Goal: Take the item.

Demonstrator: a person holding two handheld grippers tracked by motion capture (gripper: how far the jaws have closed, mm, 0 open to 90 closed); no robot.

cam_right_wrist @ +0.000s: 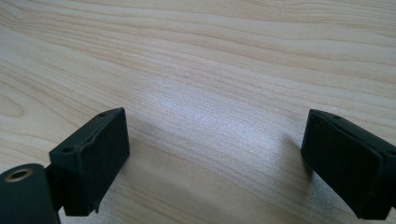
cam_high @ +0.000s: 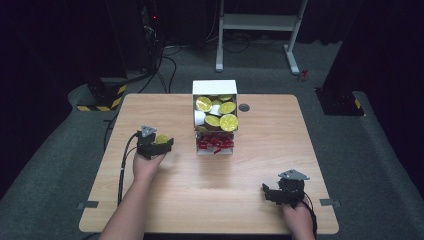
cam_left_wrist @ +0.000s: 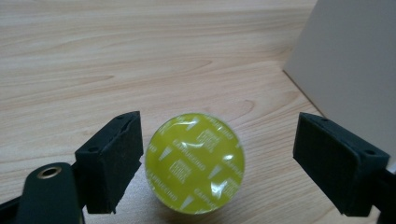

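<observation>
Between open left tongs, yellow capsule

Bare wood is lying open under my right gripper near the front right corner of the light wooden table. A white cardboard box heaped with yellow-lidded capsules is blocking the middle toward the far edge, leaving both sides passable.

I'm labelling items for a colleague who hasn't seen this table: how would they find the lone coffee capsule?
Start at the white box of capsules mid-table, then look left to the left gripper. The yellow-green capsule lies between its open jaws on bare wood, the one capsule outside the box.
</observation>
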